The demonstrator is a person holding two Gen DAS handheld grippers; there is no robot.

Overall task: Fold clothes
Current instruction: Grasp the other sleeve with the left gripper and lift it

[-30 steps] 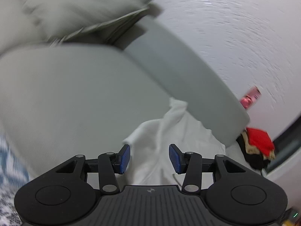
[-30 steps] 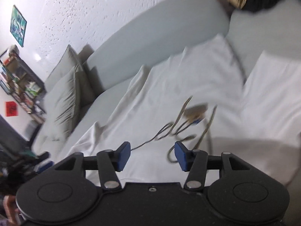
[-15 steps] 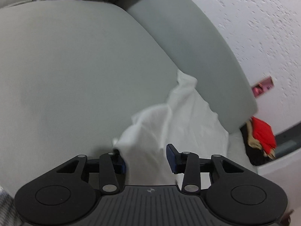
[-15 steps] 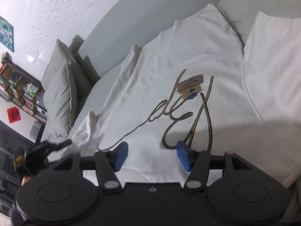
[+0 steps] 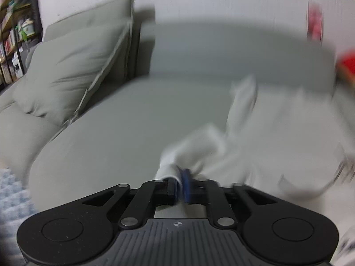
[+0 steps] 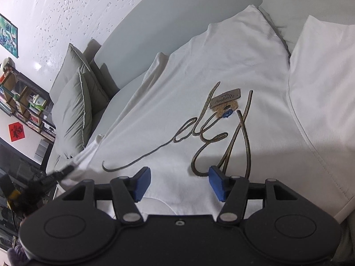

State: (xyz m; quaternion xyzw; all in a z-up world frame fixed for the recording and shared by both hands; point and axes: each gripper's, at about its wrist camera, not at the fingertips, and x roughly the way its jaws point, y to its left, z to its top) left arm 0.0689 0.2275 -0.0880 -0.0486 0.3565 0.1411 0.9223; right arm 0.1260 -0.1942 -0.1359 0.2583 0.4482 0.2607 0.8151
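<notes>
white t-shirt lies spread flat on the grey sofa, printed side up, brown script lettering across the chest. left gripper jaws are closing, with a bunched corner of the t-shirt pinched between the blue pads. right gripper hangs released above the hem, nothing between its jaws. two grey cushions lean against the sofa back.
</notes>
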